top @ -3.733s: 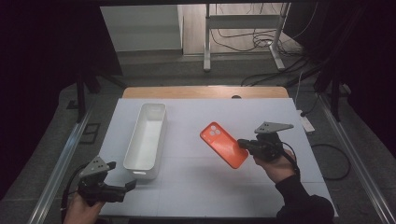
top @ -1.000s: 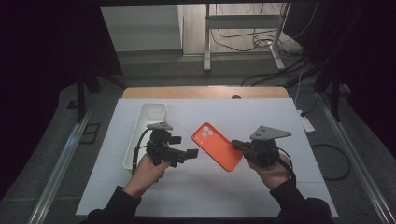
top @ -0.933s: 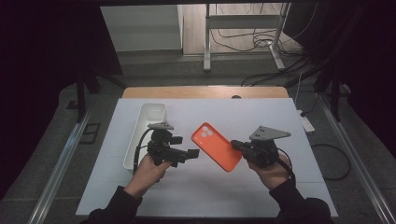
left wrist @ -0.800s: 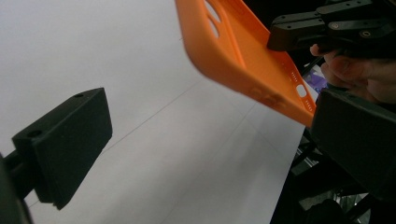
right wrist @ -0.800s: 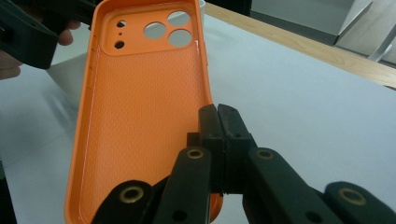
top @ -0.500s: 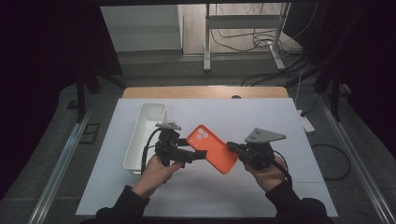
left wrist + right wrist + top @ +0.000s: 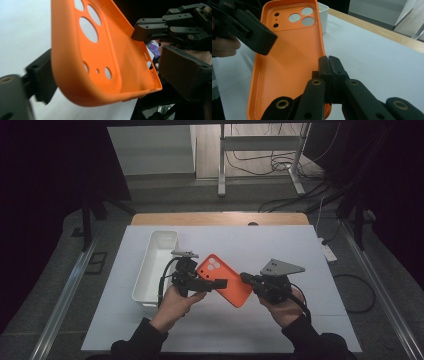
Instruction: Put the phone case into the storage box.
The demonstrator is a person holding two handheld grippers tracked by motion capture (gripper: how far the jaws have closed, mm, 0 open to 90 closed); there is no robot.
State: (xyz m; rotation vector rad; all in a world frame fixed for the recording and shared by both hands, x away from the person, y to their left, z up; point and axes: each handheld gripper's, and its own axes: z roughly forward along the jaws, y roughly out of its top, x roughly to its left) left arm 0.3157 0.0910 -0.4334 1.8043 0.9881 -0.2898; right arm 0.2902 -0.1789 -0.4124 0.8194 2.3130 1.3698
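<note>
An orange phone case (image 7: pixel 225 280) hangs tilted above the white table (image 7: pixel 300 240) between both hands. My right gripper (image 7: pixel 246 279) is shut on one long edge of the case (image 7: pixel 287 65), its jaws (image 7: pixel 328 62) pinched together on the rim. My left gripper (image 7: pixel 212 284) reaches in from the left at the camera-hole end. In the left gripper view the case (image 7: pixel 107 50) stands between its jaws (image 7: pixel 113 75): one pad (image 7: pixel 42 75) sits behind it and the other stands apart. These jaws have just been closing. The right gripper (image 7: pixel 140 31) shows beyond.
A long white bin (image 7: pixel 155 265) stands on the table just left of my left hand. A wooden strip (image 7: pixel 220 218) runs along the table's far edge. Metal rails flank the table on both sides.
My left hand came up from the table's near left corner to the case. The case and right gripper shifted slightly left. The left jaws now straddle the case's camera end.
</note>
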